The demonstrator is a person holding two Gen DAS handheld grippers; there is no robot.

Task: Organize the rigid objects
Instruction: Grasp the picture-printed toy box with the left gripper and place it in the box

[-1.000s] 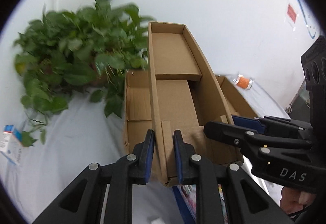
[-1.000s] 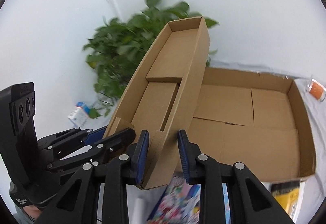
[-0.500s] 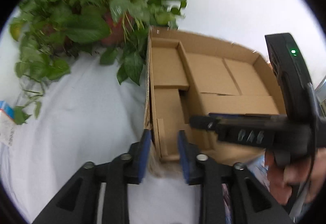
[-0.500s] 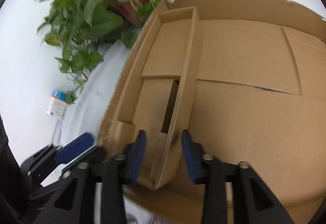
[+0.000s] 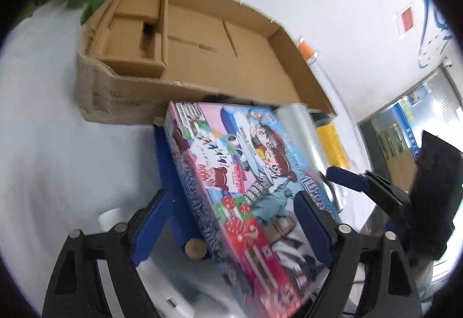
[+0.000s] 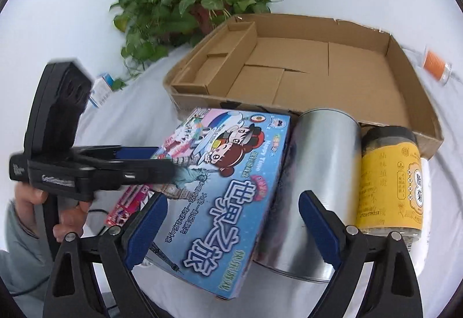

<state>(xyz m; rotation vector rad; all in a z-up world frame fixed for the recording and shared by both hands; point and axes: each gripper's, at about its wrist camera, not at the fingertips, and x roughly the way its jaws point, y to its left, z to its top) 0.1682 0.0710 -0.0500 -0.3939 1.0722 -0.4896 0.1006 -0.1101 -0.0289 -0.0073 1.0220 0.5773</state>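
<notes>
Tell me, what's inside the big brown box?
Inside the big cardboard box sits a narrow cardboard tray against one side wall; the rest of the floor shows only bare cardboard flaps. The near wall hides a strip of floor behind it, so that part cannot be seen.

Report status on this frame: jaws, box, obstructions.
Both jaws just opened, holding nothing. Game box lies outside the cardboard tray. Silver can crowds its side.

game box (image 6: pixel 228 196) before carton (image 6: pixel 405 92), tin (image 6: pixel 312 187) beside it
</notes>
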